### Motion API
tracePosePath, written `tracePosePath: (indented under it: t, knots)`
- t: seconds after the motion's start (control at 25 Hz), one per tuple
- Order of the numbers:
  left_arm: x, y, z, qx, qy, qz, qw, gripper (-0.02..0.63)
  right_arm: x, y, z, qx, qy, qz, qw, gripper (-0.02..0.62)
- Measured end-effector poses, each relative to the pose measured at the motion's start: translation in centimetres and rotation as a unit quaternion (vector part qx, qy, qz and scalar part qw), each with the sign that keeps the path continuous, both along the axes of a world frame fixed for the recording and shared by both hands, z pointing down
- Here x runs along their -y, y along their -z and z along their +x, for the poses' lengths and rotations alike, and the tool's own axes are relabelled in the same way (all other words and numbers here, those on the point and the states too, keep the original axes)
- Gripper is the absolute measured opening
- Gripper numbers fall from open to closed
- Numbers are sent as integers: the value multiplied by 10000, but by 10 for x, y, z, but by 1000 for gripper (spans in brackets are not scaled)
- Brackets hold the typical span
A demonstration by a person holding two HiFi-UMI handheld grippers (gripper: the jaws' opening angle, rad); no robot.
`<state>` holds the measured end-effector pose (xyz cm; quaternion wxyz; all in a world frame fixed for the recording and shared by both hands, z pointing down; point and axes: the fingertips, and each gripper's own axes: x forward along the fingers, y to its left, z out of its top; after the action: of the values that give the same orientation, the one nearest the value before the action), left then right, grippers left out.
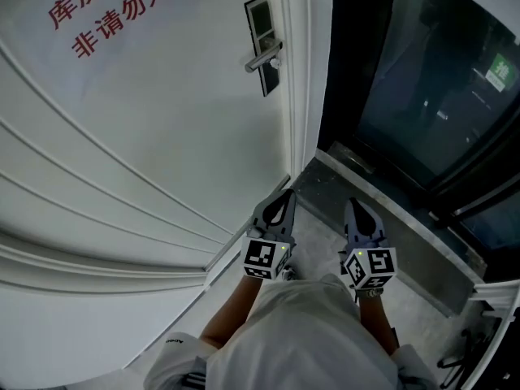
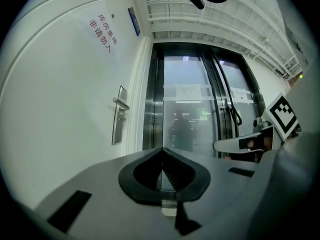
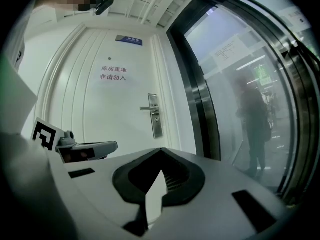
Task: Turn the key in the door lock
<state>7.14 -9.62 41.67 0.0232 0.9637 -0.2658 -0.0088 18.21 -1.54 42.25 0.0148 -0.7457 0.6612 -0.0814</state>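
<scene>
White door (image 1: 146,136) fills your view, and both your left gripper (image 1: 284,195) and right gripper (image 1: 355,205) are well short of its lock plate (image 1: 264,45), closed and empty. I see no key at the plate. With closed jaws you could bump the handle (image 1: 262,58).

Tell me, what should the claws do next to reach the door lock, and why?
Probably carry the right claw forward and up to the lock plate, just under the lever handle. Both it and the left claw are shut, hold nothing and sit low, well short of the plate. I can't make out a key from here.
</scene>
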Motion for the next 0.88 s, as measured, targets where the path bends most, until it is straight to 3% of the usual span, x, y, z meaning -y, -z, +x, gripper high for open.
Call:
tracePosePath:
  t: [0.32, 0.6, 0.88]
  knots:
    - [42, -4, -25, 68, 590, -43, 9982, 9, 61, -3, -15, 8, 622, -53, 9980, -11]
    - [71, -9, -42, 164, 1348, -85, 9907, 9, 116, -1, -29, -126, 1515, 6, 9884, -11]
    - [107, -3, -29, 158, 1904, -62, 9816, 9, 169, 8, -13, -489, 2058, 6, 9774, -11]
